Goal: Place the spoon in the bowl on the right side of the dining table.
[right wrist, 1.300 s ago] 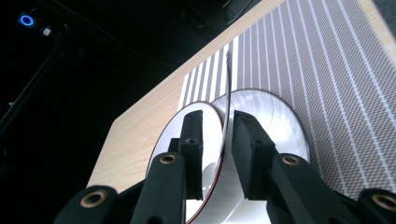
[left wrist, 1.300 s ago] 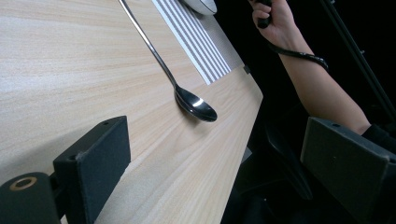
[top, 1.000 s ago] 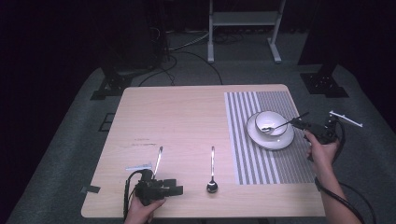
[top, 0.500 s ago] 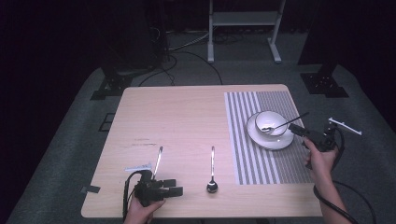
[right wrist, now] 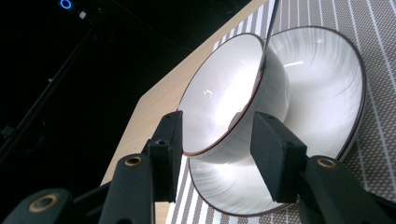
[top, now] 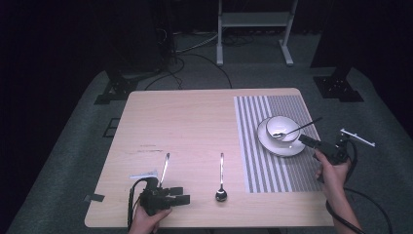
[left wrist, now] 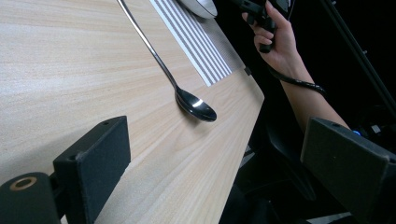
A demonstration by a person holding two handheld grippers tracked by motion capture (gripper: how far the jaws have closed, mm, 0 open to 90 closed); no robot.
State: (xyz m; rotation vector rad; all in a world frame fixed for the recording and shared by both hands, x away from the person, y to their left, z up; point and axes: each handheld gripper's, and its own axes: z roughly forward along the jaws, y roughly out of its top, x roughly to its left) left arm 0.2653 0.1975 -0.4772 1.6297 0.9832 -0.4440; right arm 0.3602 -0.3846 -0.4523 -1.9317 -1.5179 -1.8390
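At the near left corner of the wooden table [top: 195, 122], the left gripper [top: 178, 198] rests low in the person's left hand [top: 146, 219], its jaws pointing to the right along the near edge. In the left gripper view the two black jaws stand wide apart with nothing between them. Just beyond this gripper a thin utensil [top: 164, 168] lies on the bare wood, its handle running away from the person; what kind it is cannot be told. A small pale slip [top: 142, 175] lies beside it.

Right of the left gripper, apart from its open jaws, a spoon [top: 221, 181] lies flat with its bowl toward the near edge and its handle pointing away. The left gripper view shows that spoon [left wrist: 194, 103] ahead of the jaws, untouched.

Farther right, a striped mat [top: 253, 161] covers the table's right part. On it sits a white plate [top: 287, 148] carrying a white bowl [top: 282, 127], and a second spoon [top: 294, 129] rests in the bowl with its handle sticking out to the right.

At the right edge, the right gripper [top: 308, 141], held in the right hand [top: 333, 170], points left at the plate, just short of it. In the right gripper view its jaws are spread, framing the bowl [right wrist: 219, 102] and plate [right wrist: 322, 74] ahead without touching them.
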